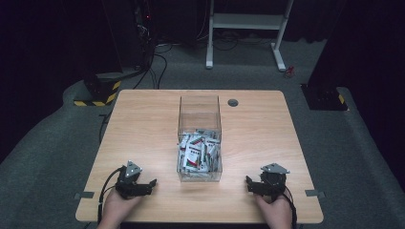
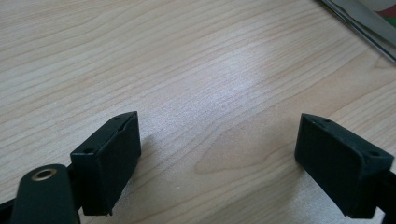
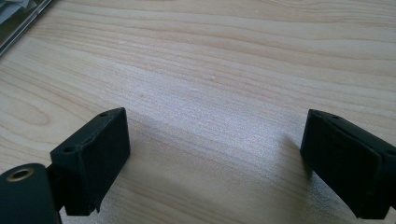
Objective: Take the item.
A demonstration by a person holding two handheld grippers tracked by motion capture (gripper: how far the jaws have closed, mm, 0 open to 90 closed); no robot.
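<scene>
2 tongs rest released on the tabletop (image 1: pixel 143 119).
Between left tongs (image 1: pixel 148 183) and right tongs (image 1: pixel 251 183), the clear bin (image 1: pixel 199 107) of packets (image 1: pixel 198 151) runs lengthwise away from them.

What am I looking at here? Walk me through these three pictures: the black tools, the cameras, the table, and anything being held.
A person sits at a wooden table holding a hand-operated two-jaw tool in each hand. The high view looks down from above: left gripper, right gripper. The other two pictures come from cameras riding on those grippers, looking along their black jaws. Between the hands stands a clear plastic box partly filled with small white packets marked red and green. Both grippers rest open near the table's front edge, holding nothing.
</scene>
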